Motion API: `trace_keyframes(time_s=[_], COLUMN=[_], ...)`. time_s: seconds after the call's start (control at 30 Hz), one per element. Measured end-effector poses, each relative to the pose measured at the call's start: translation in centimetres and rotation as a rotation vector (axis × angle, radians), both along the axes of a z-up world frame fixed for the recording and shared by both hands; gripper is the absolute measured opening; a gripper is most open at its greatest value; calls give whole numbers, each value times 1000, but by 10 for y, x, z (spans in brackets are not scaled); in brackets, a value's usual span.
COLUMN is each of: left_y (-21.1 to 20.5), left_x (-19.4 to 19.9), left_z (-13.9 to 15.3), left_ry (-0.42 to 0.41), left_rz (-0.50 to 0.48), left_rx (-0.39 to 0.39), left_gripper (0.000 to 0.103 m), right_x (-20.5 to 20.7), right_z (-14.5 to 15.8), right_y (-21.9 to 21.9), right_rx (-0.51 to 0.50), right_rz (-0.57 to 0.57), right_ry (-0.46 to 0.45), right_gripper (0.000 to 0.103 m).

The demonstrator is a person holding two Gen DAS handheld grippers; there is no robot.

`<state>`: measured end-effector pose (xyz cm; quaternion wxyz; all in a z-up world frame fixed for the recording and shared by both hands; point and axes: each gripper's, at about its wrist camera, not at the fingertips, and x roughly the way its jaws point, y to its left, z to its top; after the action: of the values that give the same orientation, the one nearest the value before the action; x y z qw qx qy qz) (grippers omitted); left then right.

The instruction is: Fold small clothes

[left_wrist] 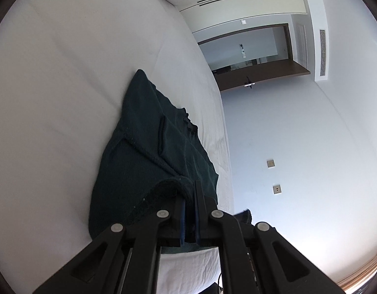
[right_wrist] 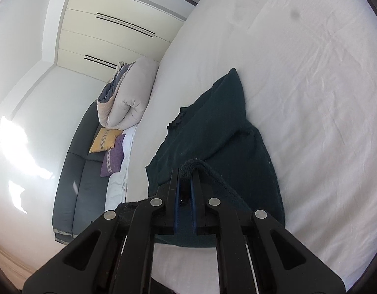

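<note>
Both tongs, left tongs (left_wrist: 189, 196) and right tongs (right_wrist: 187, 178), are pinching the sweater (left_wrist: 144, 147) hem; folding is just starting on the bed (left_wrist: 53, 85).

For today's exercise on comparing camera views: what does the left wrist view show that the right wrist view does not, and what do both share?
Only the left wrist view shows the open doorway, wall sockets and a vent.

Only the right wrist view shows the grey sofa with its yellow cushion and purple cushion.

Both show the white bed, the dark green garment, and a hand-held gripper shut on its hem.
</note>
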<state>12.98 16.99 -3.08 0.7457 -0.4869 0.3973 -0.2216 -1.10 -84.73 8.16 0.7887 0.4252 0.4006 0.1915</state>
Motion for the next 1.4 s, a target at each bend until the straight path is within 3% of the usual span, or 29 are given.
trace_keyframes(time_s=[0.27, 0.47, 0.73, 0.83, 0.87, 0.9, 0.93, 1.07, 1.2, 1.4], left_y=[-4, -4, -7, -6, -6, -6, -4, 9, 14, -29], left_x=[77, 128, 177, 181, 181, 180, 179, 172, 157, 126], left_z=[3, -4, -59, -69, -70, -72, -72, -61, -52, -34], left_ry=[-6, 9, 124, 133, 136, 142, 140, 109, 88, 17], left_rz=[-2, 11, 33, 40, 41, 43, 56, 120, 144, 73], left_rx=[69, 112, 142, 123, 123, 126, 122, 118, 137, 349], left_gripper=[5, 5, 6, 14, 22, 37, 44, 77, 78, 77], right_x=[106, 173, 253, 265, 263, 264, 261, 261, 242, 194], right_z=[2, -7, -60, -75, -76, -76, -75, -75, -67, -60], right_y=[9, 14, 13, 15, 15, 15, 13, 8, 9, 25], right_rx=[-95, -113, -137, -168, -180, -185, -185, -199, -214, -297], right_rz=[-12, -38, -94, -116, -129, -145, -164, -191, -204, -161], right_ry=[-5, 11, 142, 158, 139, 115, 102, 96, 69, 32], right_gripper=[7, 7, 8, 26, 50, 78, 85, 86, 86, 86])
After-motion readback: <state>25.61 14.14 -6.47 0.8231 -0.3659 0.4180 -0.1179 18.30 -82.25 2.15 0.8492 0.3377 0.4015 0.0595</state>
